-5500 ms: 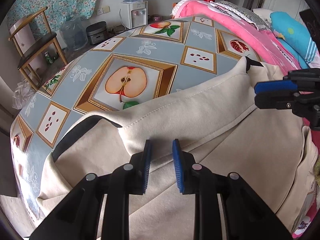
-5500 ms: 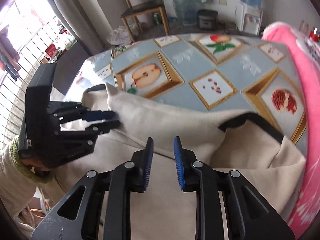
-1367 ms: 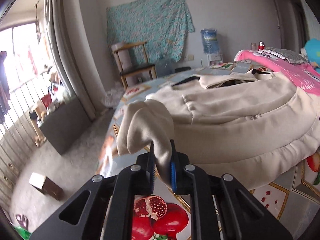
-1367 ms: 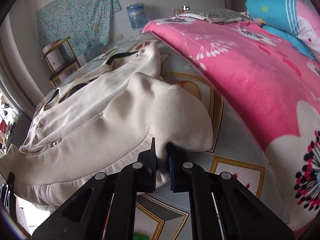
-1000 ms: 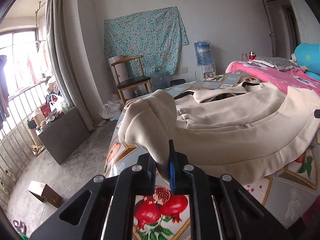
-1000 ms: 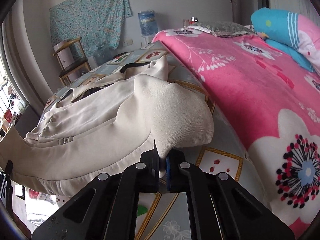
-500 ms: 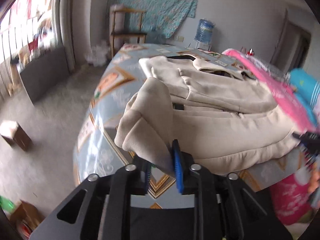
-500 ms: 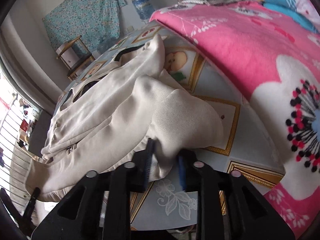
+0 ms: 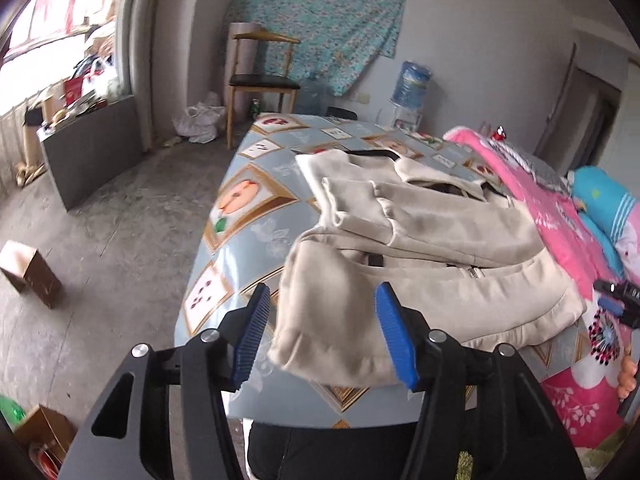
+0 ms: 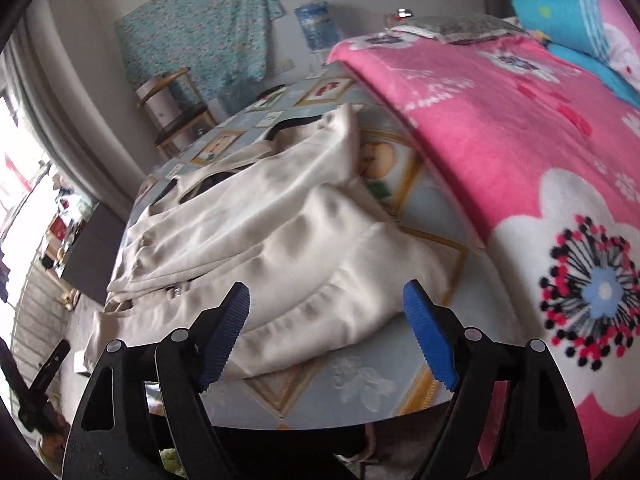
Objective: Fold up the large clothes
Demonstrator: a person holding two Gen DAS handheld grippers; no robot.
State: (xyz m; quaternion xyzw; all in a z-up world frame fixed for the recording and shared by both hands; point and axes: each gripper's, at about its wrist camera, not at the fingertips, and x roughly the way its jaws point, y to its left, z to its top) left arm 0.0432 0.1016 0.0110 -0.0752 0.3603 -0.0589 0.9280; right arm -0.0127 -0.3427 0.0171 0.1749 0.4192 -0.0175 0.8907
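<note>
Jaws of both the left gripper (image 9: 318,334) and the right gripper (image 10: 326,336) are opening, pads clear of the cloth's near hem lying between them. That cream jacket (image 9: 420,236) lies on the patterned surface (image 9: 248,200), sleeves seemingly already folded across its body, though blur makes this uncertain. Bottom-to-collar folding looks left to do. Right of it lies a pink blanket (image 10: 520,128); a chair (image 9: 260,76) stands far left.
</note>
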